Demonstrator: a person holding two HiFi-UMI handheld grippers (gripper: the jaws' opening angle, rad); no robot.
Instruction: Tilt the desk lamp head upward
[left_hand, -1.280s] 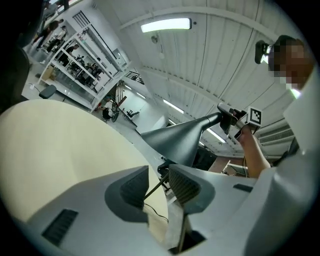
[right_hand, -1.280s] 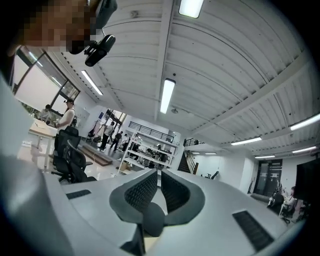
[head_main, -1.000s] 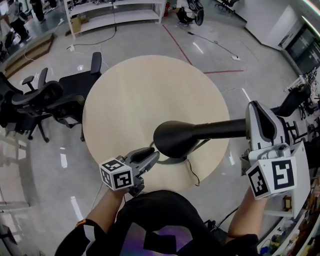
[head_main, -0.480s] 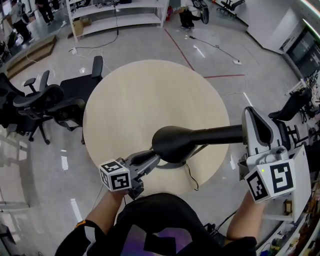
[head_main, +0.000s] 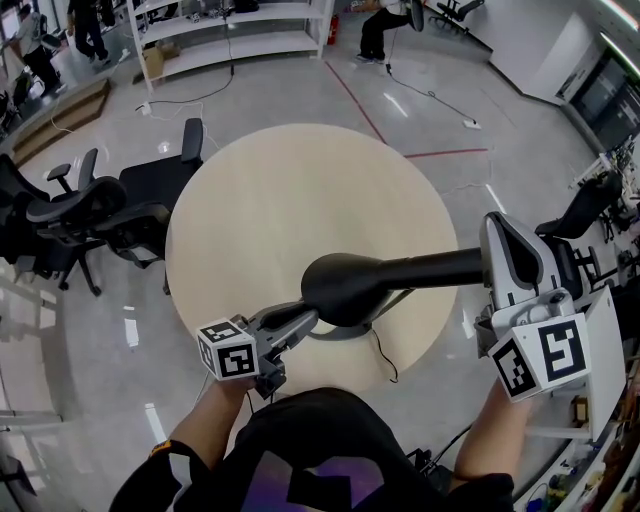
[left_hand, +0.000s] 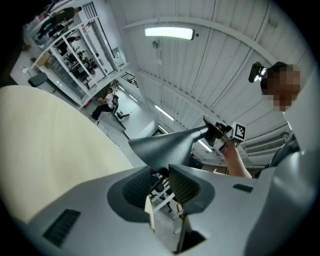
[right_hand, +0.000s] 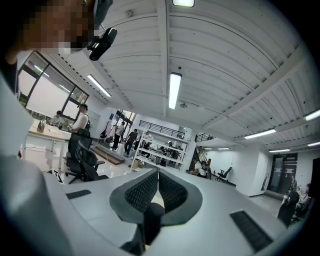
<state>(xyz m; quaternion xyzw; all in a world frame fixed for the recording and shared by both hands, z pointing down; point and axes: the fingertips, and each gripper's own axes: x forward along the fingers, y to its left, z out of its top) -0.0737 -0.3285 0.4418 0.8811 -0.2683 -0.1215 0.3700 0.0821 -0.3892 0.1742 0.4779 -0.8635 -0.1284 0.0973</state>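
Table (head_main: 270, 190): round, pale wood.
Lamp head (head_main: 345, 288): black, hung over the table.
Left gripper (head_main: 303, 318): my jaws stood apart, empty, near the head.
Right gripper (head_main: 495, 258): my jaws pinched the lamp neck (head_main: 440, 266).
Marker cubes (head_main: 230, 352): black-and-white squares.

Setting: large open-plan lab or workshop hall. Polished grey concrete floor (head_main: 300, 90), with red tape lines (head_main: 352, 88) at 1 o'clock and a loose cable (head_main: 190, 93) at 11. White open shelving rack (head_main: 230, 25) at 12; black office chairs (head_main: 90, 210) at 9. Round pale-wood table (head_main: 280, 200) at centre. Ribbed white ceiling (right_hand: 225, 75) with strip lights (right_hand: 174, 90). People (right_hand: 80, 120) stand by benches.
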